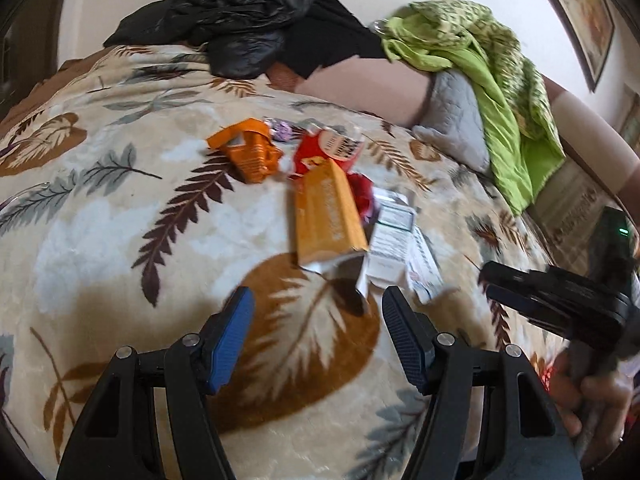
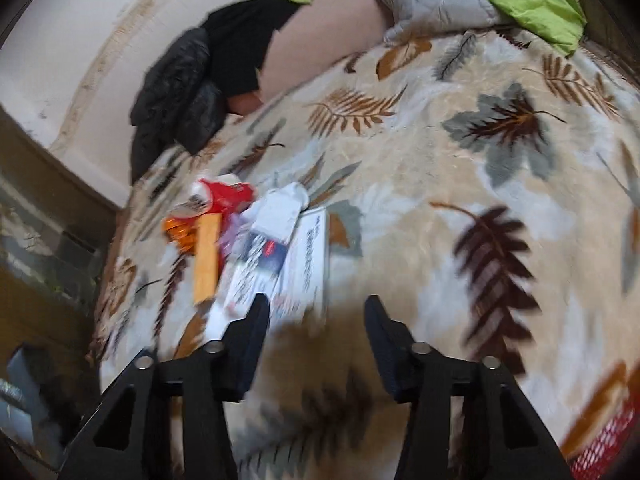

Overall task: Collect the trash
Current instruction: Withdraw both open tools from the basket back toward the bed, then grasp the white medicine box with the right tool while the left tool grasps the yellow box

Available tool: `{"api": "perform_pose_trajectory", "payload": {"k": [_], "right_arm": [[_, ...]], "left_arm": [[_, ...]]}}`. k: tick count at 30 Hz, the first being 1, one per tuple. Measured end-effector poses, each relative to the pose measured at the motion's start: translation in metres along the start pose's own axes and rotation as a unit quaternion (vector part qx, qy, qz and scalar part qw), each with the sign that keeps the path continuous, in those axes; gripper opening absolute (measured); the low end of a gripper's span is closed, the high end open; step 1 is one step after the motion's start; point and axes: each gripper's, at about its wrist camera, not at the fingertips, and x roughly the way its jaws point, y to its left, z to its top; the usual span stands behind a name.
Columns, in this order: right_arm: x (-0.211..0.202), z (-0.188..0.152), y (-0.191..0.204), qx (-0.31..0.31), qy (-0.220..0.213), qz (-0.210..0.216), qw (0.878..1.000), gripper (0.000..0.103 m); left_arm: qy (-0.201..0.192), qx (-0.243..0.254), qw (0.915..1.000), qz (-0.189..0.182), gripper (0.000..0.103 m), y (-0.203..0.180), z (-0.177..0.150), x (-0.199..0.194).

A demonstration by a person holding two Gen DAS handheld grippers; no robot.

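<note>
The left hand-held gripper (image 1: 318,304) is hanging low over the leaf-print blanket (image 1: 100,248) on the bed, its blue-padded fingers (image 1: 232,336) standing wide apart with nothing between them. Just beyond its tips a heap of trash is lying on the blanket: a long orange carton (image 1: 328,216) with its near end torn open, white printed cartons (image 1: 394,248) just beside it on the right, a red and white wrapper (image 1: 324,152) behind, and a crumpled orange box (image 1: 250,150) at the far left of the pile. The pieces are overlapping and touching.

The right hand-held gripper (image 2: 316,316) is also spread wide and gripping nothing, its left finger sitting over the edge of a white carton (image 2: 308,264); the blur is making it hard to tell whether it is touching. From the left wrist view this gripper (image 1: 486,280) is showing at the right edge, held by a hand (image 1: 588,392).

A black jacket (image 1: 240,12), a green cloth (image 1: 472,48) and a grey quilted pillow (image 1: 460,120) are lying at the far end of the bed.
</note>
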Motion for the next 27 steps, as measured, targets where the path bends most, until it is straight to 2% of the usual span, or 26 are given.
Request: {"api": "perform_pose_trajectory", "payload": {"k": [2,8,10,12,14,17,23,27], "right_arm": [[0.023,0.01,0.0,0.0,0.016,-0.009,1.0,0.05],[0.067,0.014,0.005,0.0,0.055,0.002,0.999,0.05],[0.073,0.013,0.024,-0.046,0.052,-0.011,0.998,0.05],[0.08,0.009,0.039,-0.082,0.051,-0.028,0.995,0.056],[0.085,0.006,0.05,-0.115,0.045,-0.056,0.991,0.053],[0.073,0.008,0.048,-0.111,0.03,-0.054,0.992,0.052],[0.039,0.01,0.023,-0.074,-0.009,-0.09,0.993,0.052],[0.024,0.008,0.01,-0.054,-0.02,-0.081,0.995,0.053]], "left_arm": [[0.001,-0.01,0.9999,-0.004,0.065,0.005,0.003,0.002],[-0.002,-0.021,0.9998,0.0,0.065,0.011,0.014,0.008],[-0.002,-0.022,0.9998,0.003,0.065,0.012,0.019,0.013],[-0.001,-0.025,0.9997,0.003,0.065,0.012,0.024,0.018],[-0.001,-0.026,0.9996,0.006,0.065,0.011,0.028,0.023],[0.002,-0.031,0.9995,0.007,0.065,0.01,0.033,0.031],[0.009,-0.042,0.999,0.008,0.065,0.008,0.043,0.051],[0.017,-0.044,0.9989,0.0,0.065,0.0,0.047,0.065]]}}
